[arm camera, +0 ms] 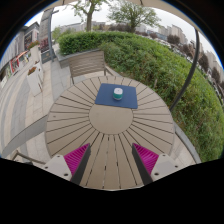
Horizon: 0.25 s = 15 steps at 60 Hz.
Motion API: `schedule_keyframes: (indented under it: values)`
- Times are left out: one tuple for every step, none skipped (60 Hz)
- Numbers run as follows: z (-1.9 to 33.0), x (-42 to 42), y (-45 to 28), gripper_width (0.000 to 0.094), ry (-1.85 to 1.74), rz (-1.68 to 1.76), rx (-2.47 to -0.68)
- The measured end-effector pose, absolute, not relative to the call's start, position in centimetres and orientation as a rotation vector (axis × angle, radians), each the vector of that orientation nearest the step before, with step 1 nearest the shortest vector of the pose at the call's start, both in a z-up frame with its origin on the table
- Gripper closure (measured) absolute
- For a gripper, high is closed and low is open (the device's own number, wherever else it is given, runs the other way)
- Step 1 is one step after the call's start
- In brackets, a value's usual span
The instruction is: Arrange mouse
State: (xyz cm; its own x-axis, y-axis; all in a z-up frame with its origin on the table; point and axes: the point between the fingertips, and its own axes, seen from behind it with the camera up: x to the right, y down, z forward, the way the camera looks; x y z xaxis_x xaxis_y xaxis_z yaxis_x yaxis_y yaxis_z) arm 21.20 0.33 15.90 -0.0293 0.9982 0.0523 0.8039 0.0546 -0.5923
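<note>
A small pale mouse (pixel 118 93) lies on a dark blue mouse mat (pixel 116 96) toward the far side of a round slatted wooden table (pixel 80 120). My gripper (pixel 111 158) is held above the table's near edge, well short of the mat. Its two fingers with magenta pads (pixel 76 157) are spread wide apart and nothing is between them. The mouse and mat lie beyond the fingers, roughly centred between them.
A wooden chair (pixel 88 63) stands at the far side of the table. A dark pole (pixel 186 62) leans at the right. A green hedge (pixel 160 60) runs behind and right. Paved ground (pixel 22 100) lies to the left.
</note>
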Motion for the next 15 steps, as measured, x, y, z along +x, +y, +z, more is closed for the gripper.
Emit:
schedule_keyframes:
  values:
    - [15.9, 21.3, 0.5, 0.0083, -1.884, 0.56, -1.799]
    - [15.9, 21.4, 0.7, 0.0081, -1.88, 0.555, -1.796]
    - [15.9, 21.4, 0.9, 0.0082, -1.875, 0.55, -1.791]
    - [16.0, 21.3, 1.2, 0.0084, -1.871, 0.545, -1.784]
    - [16.0, 21.2, 1.4, 0.0083, -1.868, 0.541, -1.776]
    - [16.0, 21.2, 1.5, 0.0083, -1.866, 0.538, -1.77]
    - [16.0, 21.2, 1.5, 0.0081, -1.864, 0.537, -1.765]
    - [16.0, 21.2, 1.5, 0.0081, -1.864, 0.537, -1.763]
    - [16.1, 21.3, 1.3, 0.0081, -1.864, 0.542, -1.764]
    - [16.1, 21.3, 1.1, 0.008, -1.866, 0.551, -1.765]
    - [16.1, 21.4, 0.9, 0.0081, -1.873, 0.563, -1.767]
    - [16.0, 21.4, 0.6, 0.0081, -1.883, 0.575, -1.771]
    - [16.0, 21.5, 0.3, 0.0085, -1.893, 0.586, -1.774]
    - [16.0, 21.5, 0.1, 0.0087, -1.902, 0.596, -1.777]
    - [15.9, 21.6, -0.4, 0.0085, -1.906, 0.604, -1.776]
